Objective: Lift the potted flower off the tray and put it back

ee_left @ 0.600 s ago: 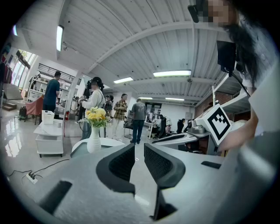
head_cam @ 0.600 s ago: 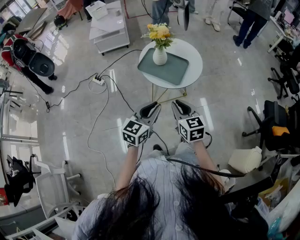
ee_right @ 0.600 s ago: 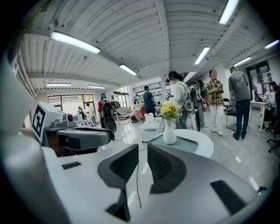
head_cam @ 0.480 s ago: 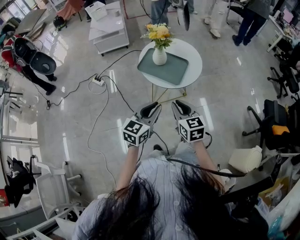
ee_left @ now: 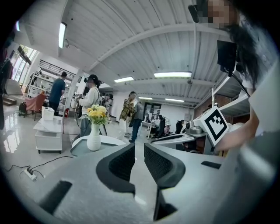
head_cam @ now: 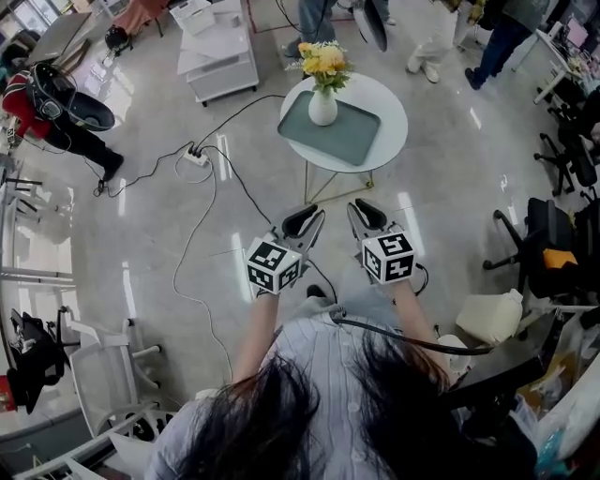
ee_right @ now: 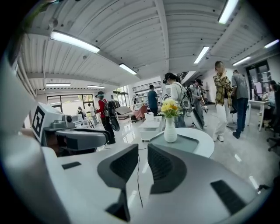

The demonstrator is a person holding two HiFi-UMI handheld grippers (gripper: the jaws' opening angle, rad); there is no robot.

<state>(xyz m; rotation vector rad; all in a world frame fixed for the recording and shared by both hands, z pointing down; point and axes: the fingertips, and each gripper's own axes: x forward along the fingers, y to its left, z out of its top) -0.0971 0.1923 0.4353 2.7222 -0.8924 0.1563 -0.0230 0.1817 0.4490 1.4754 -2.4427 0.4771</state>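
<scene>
A white vase of yellow flowers (head_cam: 322, 105) stands upright at the far left end of a grey-green tray (head_cam: 352, 141) on a small round white table (head_cam: 392, 108). My left gripper (head_cam: 306, 219) and right gripper (head_cam: 365, 213) hang side by side over the floor, well short of the table, both shut with nothing in them. In the left gripper view the jaws (ee_left: 139, 151) nearly meet, with the vase (ee_left: 93, 140) off to the left. Past the right gripper (ee_right: 143, 154), the vase (ee_right: 170, 130) and tray (ee_right: 187, 142) lie straight ahead.
A power strip with trailing cables (head_cam: 197, 159) lies on the floor left of the table. A white cart (head_cam: 220, 47) stands beyond it. Several people (head_cam: 314, 19) stand behind the table. Office chairs (head_cam: 548, 258) crowd the right side.
Both grippers stay shut and side by side. The view has shifted slightly, and the people behind the table have stepped about.
</scene>
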